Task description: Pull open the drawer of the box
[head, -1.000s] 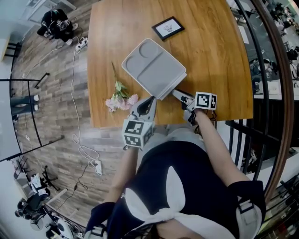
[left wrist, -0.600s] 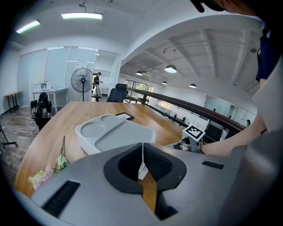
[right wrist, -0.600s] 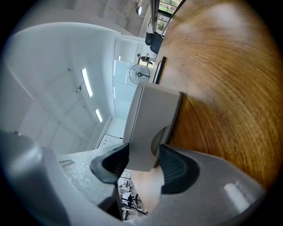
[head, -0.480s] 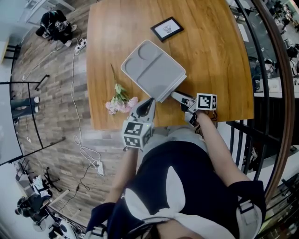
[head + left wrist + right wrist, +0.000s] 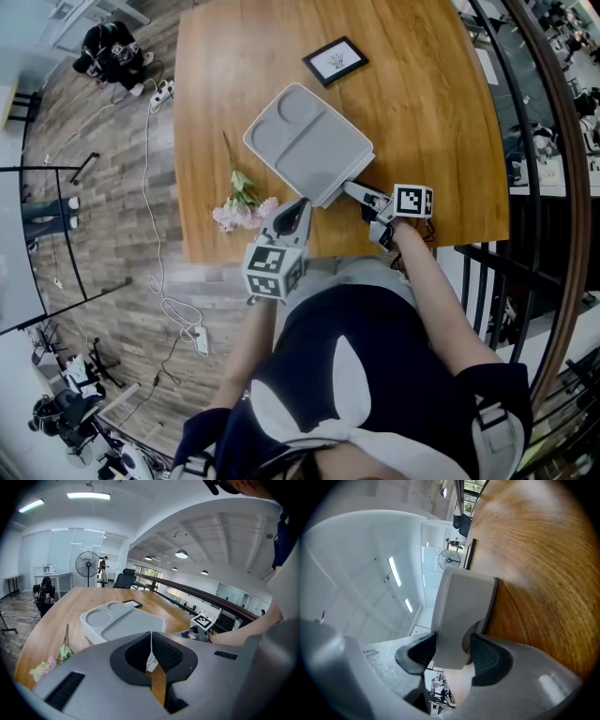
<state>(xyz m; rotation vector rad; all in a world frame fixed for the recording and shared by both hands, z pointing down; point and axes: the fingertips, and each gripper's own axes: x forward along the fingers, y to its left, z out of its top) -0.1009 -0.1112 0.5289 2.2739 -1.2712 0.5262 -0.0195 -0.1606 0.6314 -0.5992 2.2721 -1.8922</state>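
Your right gripper sat jaws apart astride the drawer front of the box; next, clamp and pull toward you.

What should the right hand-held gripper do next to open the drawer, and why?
Probably squeeze shut. The right hand-held gripper has its black pads either side of the grey plastic box's drawer front, but a gap shows at one pad, so it isn't gripping yet and pulling now would likely slip off.
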